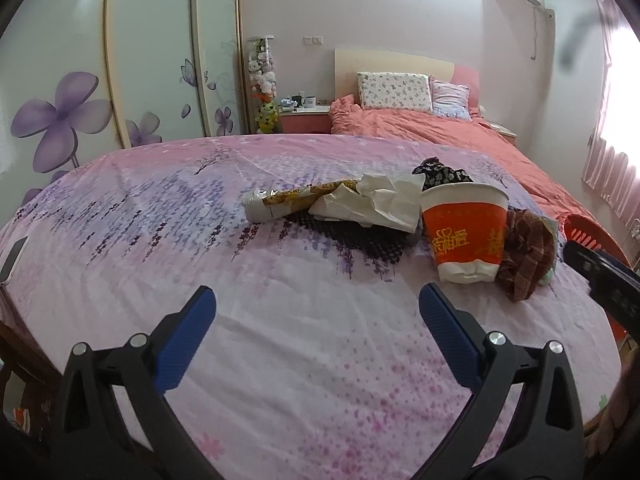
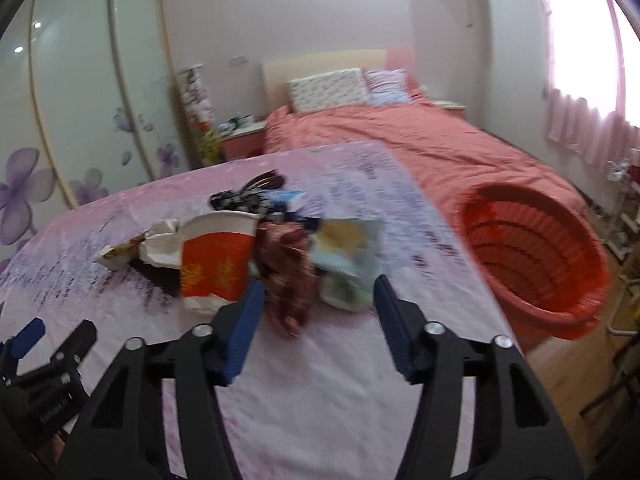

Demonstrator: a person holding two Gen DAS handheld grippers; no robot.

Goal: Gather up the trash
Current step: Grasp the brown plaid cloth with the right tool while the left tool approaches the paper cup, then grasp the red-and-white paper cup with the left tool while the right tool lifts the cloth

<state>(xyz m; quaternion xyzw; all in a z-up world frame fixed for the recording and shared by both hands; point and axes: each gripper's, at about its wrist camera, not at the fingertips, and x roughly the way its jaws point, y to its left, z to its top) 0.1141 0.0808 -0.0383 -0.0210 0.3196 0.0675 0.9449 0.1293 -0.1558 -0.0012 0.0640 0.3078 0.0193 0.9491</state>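
Half the red basket (image 1: 588,232) hides behind the right gripper (image 2: 318,308) (blurred)

pink floral bedcover (image 1: 280,320) under crushed cup (image 1: 466,232), tube (image 1: 288,200), crumpled paper (image 1: 376,200)

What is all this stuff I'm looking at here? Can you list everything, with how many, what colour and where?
paper cup: one, orange and white, dented, on the purple cloth
crumpled paper: one, white, left of the cup
tube: one, white and yellow, lying left of the paper
checked cloth: one, brown-red, right of the cup
pale packet: one, greenish, right of the checked cloth
dark patterned cloth: one, black, behind the cup
basket: one, red, beside the covered surface
bed: one, salmon cover, two pillows, behind
wardrobe: white, purple flowers, left
left gripper: blue pads, open, empty
right gripper: blue pads, open, nearing the checked cloth
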